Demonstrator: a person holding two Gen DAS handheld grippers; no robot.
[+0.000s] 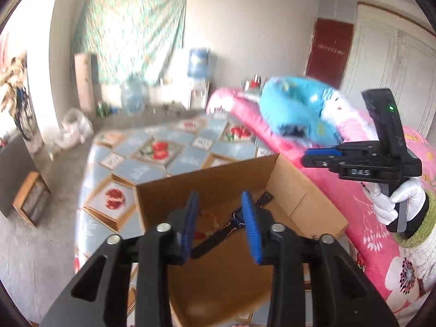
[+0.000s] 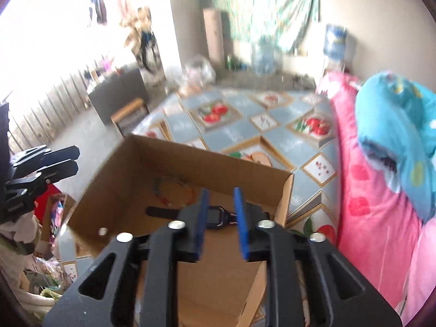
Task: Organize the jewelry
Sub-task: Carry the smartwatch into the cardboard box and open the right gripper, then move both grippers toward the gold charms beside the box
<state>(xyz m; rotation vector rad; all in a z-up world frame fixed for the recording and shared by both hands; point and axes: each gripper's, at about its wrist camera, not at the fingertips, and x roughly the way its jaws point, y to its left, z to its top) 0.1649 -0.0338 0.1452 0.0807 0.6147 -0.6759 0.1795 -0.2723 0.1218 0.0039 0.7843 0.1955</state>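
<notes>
both claws, left claw (image 1: 220, 226) and right claw (image 2: 220, 222), hang apart and empty over the box (image 2: 174, 163). to grab the watch (image 2: 215, 215) at 12 o'clock, drop the right claw straight down across its strap.

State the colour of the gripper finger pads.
Blue pads, clearest in the right wrist view.
</notes>
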